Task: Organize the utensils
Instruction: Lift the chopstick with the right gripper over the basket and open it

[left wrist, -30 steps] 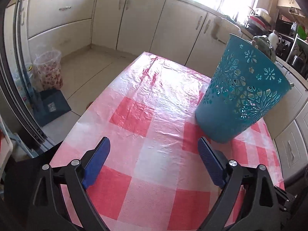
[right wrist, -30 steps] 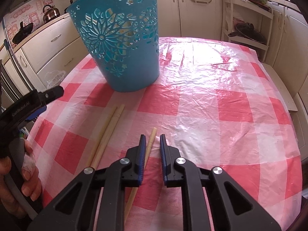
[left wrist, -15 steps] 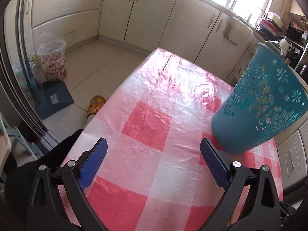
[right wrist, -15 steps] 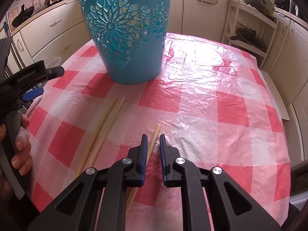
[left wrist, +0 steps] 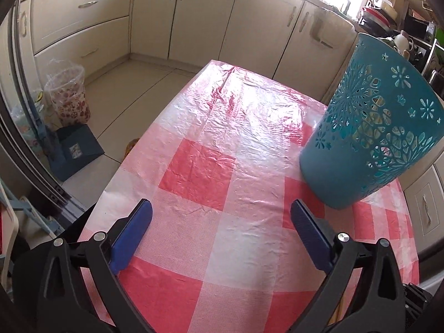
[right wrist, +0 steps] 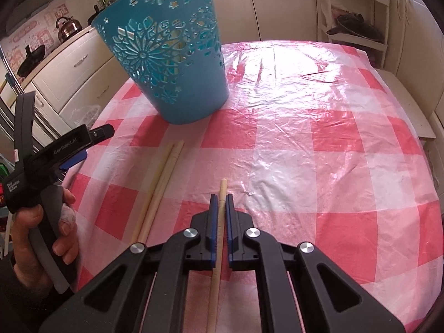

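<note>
A pale wooden chopstick [right wrist: 222,188] runs between the blue pads of my right gripper [right wrist: 221,198], which is shut on it near its far end, low over the red-and-white checked tablecloth [right wrist: 305,138]. Two more chopsticks [right wrist: 163,177] lie side by side on the cloth to its left. Beyond them a teal cut-out basket [right wrist: 166,66] stands upright. My left gripper [left wrist: 222,211] hovers over the cloth [left wrist: 222,138] with its jaws opening and nothing between them; the basket [left wrist: 369,138] is at its right. A hand [right wrist: 36,238] holds the left gripper [right wrist: 69,149] at the table's left edge.
Cream kitchen cabinets [left wrist: 180,14] surround the table. On the floor to the left are a flower-patterned bin [left wrist: 68,97] and a dark blue box [left wrist: 75,152]. A white shelf rack with pans [right wrist: 355,27] stands behind the table, a kettle [right wrist: 68,26] on the counter.
My right gripper has closed its pads on the chopstick, which earlier lay just left of them. The left gripper's jaws have widened a little and its view has swung slightly.
</note>
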Demonstrator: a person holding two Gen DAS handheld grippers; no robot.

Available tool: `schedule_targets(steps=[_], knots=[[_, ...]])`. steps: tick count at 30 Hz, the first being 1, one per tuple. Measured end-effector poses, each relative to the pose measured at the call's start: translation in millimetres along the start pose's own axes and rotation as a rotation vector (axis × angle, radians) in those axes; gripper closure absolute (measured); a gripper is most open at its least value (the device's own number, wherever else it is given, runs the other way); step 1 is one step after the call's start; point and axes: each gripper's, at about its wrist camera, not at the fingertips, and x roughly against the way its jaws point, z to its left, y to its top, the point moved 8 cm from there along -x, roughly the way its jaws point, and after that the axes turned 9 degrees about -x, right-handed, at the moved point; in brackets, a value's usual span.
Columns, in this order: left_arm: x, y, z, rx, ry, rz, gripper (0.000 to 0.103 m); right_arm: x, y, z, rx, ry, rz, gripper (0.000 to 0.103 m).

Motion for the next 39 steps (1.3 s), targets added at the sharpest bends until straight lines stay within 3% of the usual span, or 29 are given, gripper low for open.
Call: schedule_targets(steps=[6,23,39], knots=[[0,0,0,-0.002,0.003,0.001,0.008,26,8,2,-0.075,0.113,-0.041,0.097],[-1,-2,-1,-0.013,0.016,0.009,0.008,113,64,33,-0.099,0.327,-0.231,0.097],[-4,-2,-4,-0.029,0.035,0.019,0.008,157,114,73,0.03,0.353,-0.318,0.098]])
